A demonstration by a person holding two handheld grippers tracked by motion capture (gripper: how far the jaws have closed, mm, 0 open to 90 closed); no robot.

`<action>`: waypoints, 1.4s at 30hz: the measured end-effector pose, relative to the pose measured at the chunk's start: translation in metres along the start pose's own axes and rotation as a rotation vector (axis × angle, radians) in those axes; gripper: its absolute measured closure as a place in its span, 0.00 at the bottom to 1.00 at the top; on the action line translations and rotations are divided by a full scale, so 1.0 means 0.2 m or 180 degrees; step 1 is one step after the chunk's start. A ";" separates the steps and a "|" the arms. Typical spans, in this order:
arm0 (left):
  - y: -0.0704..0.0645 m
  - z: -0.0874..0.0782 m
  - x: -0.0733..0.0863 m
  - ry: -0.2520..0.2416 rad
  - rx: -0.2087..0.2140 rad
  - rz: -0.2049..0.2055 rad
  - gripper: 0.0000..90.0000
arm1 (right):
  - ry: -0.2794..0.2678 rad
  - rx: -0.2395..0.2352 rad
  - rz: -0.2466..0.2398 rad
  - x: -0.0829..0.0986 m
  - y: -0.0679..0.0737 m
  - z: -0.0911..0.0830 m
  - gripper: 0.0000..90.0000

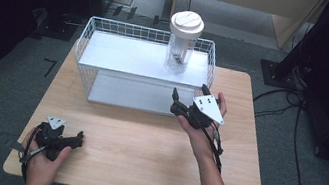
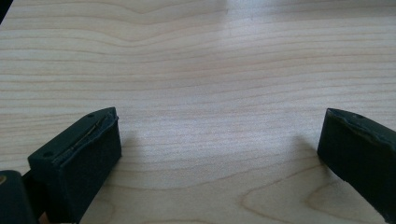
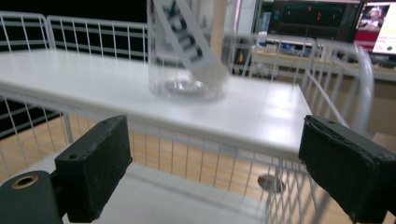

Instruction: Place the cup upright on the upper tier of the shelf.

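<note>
Big pale wooden worktop (image 1: pixel 144 140) underneath it all. White wire rack with two shelves (image 1: pixel 107 57) standing at the far side. Tall clear plastic jar with a cream lid (image 1: pixel 182 45) upright on the top shelf, right end. Right tongs (image 1: pixel 191 98) just in front of the rack below the jar, wide apart, empty. Left tongs (image 1: pixel 74 138) low over the near left corner, wide apart too, holding nothing.

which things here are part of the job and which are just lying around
In the job:
- clear jar with a white lid, standing on the top shelf of the wire rack
- right gripper, open, just in front of the rack below the jar

Lying about:
- left gripper, open, low over the bare table
- cables on the floor
</note>
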State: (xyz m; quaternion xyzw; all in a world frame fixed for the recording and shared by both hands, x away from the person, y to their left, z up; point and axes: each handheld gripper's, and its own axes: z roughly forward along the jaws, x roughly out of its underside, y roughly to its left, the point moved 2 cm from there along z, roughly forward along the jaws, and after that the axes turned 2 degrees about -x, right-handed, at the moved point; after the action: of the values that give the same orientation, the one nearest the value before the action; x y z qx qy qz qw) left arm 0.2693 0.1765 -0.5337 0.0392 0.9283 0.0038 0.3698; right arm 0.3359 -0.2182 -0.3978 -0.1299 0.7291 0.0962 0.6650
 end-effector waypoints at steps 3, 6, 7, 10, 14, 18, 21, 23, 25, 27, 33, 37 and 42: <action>0.00 0.00 0.00 0.0000 -0.0001 0.0000 0.00 | 0.0085 0.0007 0.0031 0.08 -0.03 -0.05 0.10; 0.00 0.00 0.00 0.0000 0.0002 -0.0005 0.00 | 0.0160 0.0045 0.0045 0.16 -0.07 -0.09 0.10; 0.00 0.00 0.00 0.0002 0.0002 0.0000 0.00 | 0.0186 0.0056 0.0044 0.18 -0.09 -0.10 0.10; 0.00 0.00 0.00 0.0006 0.0001 0.0003 0.00 | 0.0255 0.0107 0.0079 0.24 -0.14 -0.14 0.10; 0.00 0.00 0.00 0.0004 0.0002 0.0000 0.00 | 0.0333 0.0187 0.0094 0.31 -0.21 -0.19 0.10; 0.00 0.00 0.00 0.0003 0.0002 -0.0002 0.00 | 0.0419 0.0261 0.0084 0.37 -0.27 -0.24 0.10; 0.00 0.00 0.00 0.0002 0.0003 -0.0002 0.00 | 0.0480 0.0299 0.0054 0.41 -0.31 -0.27 0.10; 0.00 0.00 0.00 0.0001 0.0003 -0.0002 0.00 | 0.0533 0.0331 0.0053 0.45 -0.33 -0.30 0.10; 0.00 0.00 0.00 0.0003 0.0002 0.0000 0.00 | 0.0573 0.0353 0.0066 0.47 -0.35 -0.32 0.10; 0.00 0.00 0.00 0.0003 0.0003 -0.0001 0.00 | 0.0595 0.0375 0.0066 0.49 -0.37 -0.34 0.10; 0.00 0.00 0.00 0.0004 0.0002 -0.0001 0.00 | 0.0732 0.0433 0.0058 0.56 -0.42 -0.39 0.10; 0.00 0.00 0.00 0.0004 0.0002 0.0000 0.00 | 0.0796 0.0478 0.0037 0.59 -0.45 -0.43 0.10; 0.00 0.00 0.00 0.0004 0.0002 -0.0001 0.00 | 0.0834 0.0536 0.0065 0.62 -0.49 -0.48 0.10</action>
State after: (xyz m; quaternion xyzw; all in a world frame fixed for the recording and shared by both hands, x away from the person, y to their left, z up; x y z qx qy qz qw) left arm 0.2693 0.1764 -0.5337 0.0392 0.9285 0.0035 0.3693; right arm 0.2665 -0.3492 -0.5096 -0.0777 0.8164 0.0237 0.5718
